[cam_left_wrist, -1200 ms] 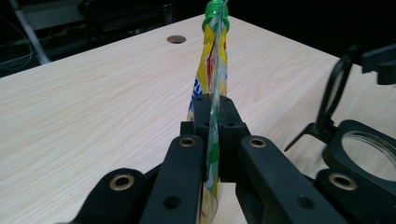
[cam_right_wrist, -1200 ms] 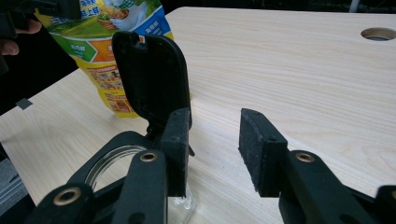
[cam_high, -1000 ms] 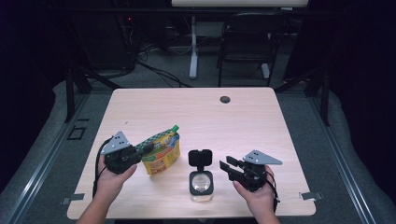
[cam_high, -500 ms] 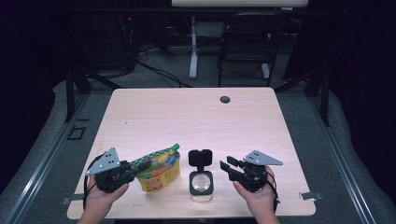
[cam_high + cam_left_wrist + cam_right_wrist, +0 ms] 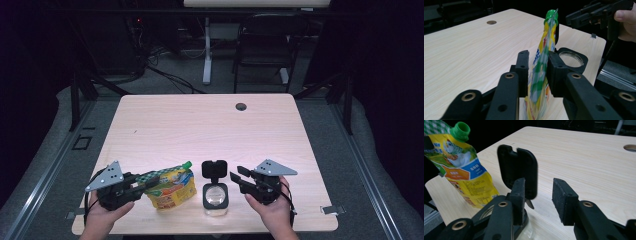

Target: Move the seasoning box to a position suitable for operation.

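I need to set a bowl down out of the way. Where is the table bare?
Bare: the tabletop from its round hole down to the pouch. Crowded: the near edge, with left gripper, pouch, open jar, right gripper.

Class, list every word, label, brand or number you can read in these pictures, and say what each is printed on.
None can be read for certain.
Yellow pouch: white characters on its blue and orange panels, too small and blurred to quote.
Yellow pouch, lower front: a block of fine print, unreadable.
Black lid: no marking visible.
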Motion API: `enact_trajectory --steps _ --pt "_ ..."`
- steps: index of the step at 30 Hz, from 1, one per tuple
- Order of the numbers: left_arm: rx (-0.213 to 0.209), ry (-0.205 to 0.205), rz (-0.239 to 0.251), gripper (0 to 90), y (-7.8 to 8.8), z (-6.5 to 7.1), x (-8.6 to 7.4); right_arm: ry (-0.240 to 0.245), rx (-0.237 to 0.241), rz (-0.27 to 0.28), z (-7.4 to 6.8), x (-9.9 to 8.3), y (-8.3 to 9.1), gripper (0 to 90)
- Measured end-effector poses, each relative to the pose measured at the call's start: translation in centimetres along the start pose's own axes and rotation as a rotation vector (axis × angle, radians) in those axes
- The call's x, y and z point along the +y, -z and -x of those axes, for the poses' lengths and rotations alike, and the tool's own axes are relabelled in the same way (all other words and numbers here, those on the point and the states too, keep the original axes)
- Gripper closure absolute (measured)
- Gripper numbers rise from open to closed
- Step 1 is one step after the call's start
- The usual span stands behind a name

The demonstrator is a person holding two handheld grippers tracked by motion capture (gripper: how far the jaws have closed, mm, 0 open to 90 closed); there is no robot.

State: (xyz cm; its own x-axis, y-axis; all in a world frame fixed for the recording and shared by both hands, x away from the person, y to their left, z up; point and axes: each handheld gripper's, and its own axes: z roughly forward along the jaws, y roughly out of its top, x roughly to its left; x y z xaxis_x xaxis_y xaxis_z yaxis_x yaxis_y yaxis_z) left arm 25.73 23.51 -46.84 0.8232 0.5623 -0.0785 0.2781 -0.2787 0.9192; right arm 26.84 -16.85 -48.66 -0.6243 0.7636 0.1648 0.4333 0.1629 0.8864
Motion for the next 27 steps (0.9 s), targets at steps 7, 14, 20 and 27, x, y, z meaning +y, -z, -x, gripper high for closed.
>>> enact_trajectory --steps 7,14,20,27 --pt "0.019 0.009 -0.042 69.4 1.1 0.4 -1.1 0.053 0.045 0.005 -1.6 1.2 -0.9 63.1" --pt "0.042 0.024 -0.051 68.8 2.0 0.3 -2.4 0.081 0.108 -0.006 -3.5 1.8 -2.6 64.2" --pt "0.045 0.030 -0.057 72.0 2.3 0.6 -2.6 0.112 0.154 -0.010 -5.0 2.3 -3.8 66.3" --pt "0.051 0.035 -0.072 78.4 2.9 0.8 -3.2 0.133 0.194 -0.053 -6.0 2.4 -5.8 70.0"
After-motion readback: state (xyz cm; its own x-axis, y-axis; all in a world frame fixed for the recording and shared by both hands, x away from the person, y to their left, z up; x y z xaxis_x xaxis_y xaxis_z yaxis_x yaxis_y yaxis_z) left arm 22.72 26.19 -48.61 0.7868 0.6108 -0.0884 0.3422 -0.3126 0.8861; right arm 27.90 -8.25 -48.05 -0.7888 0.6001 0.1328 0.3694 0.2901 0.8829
